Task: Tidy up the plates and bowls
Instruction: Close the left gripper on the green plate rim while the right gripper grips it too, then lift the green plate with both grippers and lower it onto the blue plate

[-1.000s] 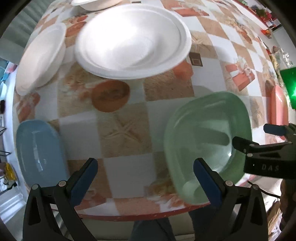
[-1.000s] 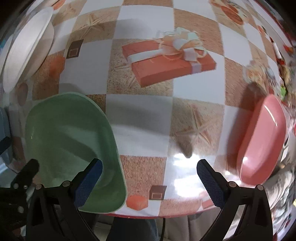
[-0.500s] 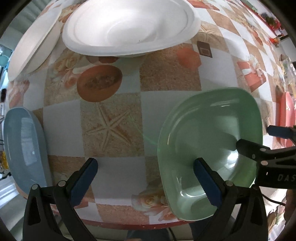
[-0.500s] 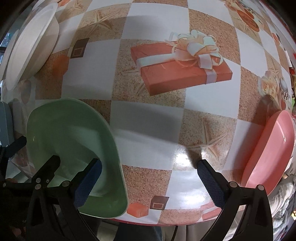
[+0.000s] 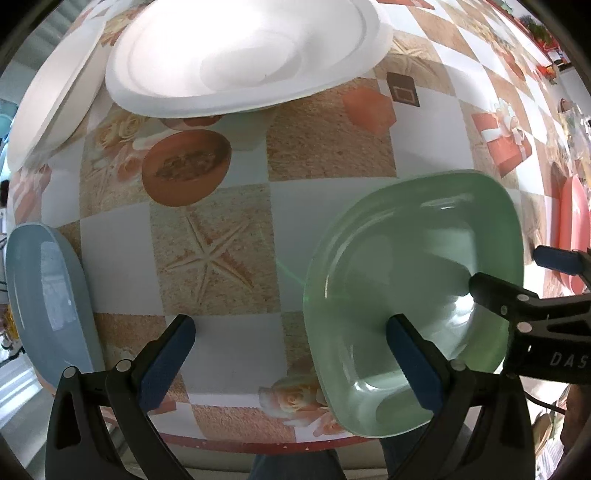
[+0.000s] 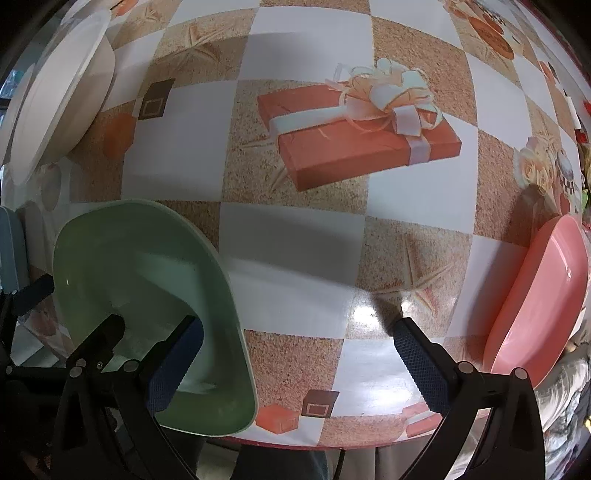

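A green bowl [image 5: 413, 266] sits at the table's near edge; it also shows in the right wrist view [image 6: 147, 273]. My left gripper [image 5: 288, 354] is open, its right finger over the bowl's near rim. My right gripper [image 6: 299, 354] is open, its left finger over the same bowl. A blue plate [image 5: 44, 295] lies at the left edge. A pink plate [image 6: 535, 302] lies at the right. A large white plate [image 5: 243, 55] lies farther back, with a white bowl [image 5: 51, 96] to its left.
The table [image 6: 295, 251] has a checked cloth with printed gift boxes, starfish and roses. Its near edge runs just under both grippers. Small clutter sits at the far right corner [image 5: 543, 33].
Both grippers have moved forward and lower over the table. The green bowl and white plate look bigger. Both grippers have stayed open.
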`<state>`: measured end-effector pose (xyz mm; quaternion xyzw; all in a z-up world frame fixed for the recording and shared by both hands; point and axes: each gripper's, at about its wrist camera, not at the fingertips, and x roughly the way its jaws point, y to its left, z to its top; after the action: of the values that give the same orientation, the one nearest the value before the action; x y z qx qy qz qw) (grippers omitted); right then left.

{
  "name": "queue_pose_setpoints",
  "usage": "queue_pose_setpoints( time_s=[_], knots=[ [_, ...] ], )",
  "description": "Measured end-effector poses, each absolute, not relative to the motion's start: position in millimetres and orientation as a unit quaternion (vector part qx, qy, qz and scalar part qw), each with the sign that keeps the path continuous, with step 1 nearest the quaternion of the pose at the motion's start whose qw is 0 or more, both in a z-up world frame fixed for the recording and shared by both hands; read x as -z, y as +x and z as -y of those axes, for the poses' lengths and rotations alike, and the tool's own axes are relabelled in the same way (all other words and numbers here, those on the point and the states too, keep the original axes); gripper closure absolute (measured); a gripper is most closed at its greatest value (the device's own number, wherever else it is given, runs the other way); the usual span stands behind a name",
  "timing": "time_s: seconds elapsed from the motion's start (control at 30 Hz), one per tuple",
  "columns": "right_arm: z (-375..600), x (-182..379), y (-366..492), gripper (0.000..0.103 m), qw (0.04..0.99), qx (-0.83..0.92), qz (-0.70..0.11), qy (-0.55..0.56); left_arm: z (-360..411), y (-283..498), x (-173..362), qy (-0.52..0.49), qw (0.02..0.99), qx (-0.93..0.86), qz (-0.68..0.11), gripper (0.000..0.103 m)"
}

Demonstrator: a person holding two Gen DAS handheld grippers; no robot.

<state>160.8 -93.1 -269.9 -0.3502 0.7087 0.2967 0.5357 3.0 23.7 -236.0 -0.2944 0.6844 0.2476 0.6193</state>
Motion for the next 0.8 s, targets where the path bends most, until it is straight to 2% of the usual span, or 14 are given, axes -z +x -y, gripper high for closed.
queue_pose_setpoints(
  time_s=[0.07,0.17,0.23,0.27,0.33,0.37,0.4,0.43,0.57,0.8],
  knots=[
    [98.6,268.0,160.0,0.002,0.538,-0.295,-0.709,-0.349,-22.8,6.2,235.5,-0.291,0.619,-0.247,-0.686,0.001],
    [104.9,261.2,157.0,0.014,0.542,-0.299,-0.705,-0.347,-16.2,13.0,230.6,-0.279,0.628,-0.238,-0.686,0.010],
    [109.3,256.5,154.9,0.029,0.542,-0.306,-0.701,-0.348,-12.5,17.2,226.2,-0.281,0.635,-0.231,-0.682,0.025],
    [110.7,254.6,153.6,0.033,0.541,-0.311,-0.700,-0.347,-11.1,20.2,223.2,-0.279,0.639,-0.229,-0.679,0.029],
    [113.3,249.6,149.4,0.052,0.538,-0.322,-0.699,-0.343,-9.3,25.2,219.8,-0.276,0.645,-0.224,-0.676,0.051],
    [113.8,248.4,147.3,0.057,0.536,-0.328,-0.699,-0.341,-8.6,28.2,218.0,-0.273,0.650,-0.220,-0.675,0.058],
    [114.4,247.7,144.2,0.072,0.530,-0.336,-0.704,-0.332,-8.2,30.6,216.3,-0.273,0.654,-0.214,-0.672,0.068],
    [114.9,247.9,142.4,0.086,0.525,-0.340,-0.710,-0.323,-7.7,32.0,215.3,-0.272,0.653,-0.213,-0.674,0.068],
    [119.9,249.9,139.9,0.088,0.528,-0.326,-0.721,-0.308,-14.0,31.5,214.2,-0.282,0.652,-0.215,-0.670,0.079],
    [115.6,255.2,121.6,0.088,0.519,-0.320,-0.735,-0.296,-23.9,20.1,217.7,-0.264,0.652,-0.223,-0.675,0.080]
  ],
)
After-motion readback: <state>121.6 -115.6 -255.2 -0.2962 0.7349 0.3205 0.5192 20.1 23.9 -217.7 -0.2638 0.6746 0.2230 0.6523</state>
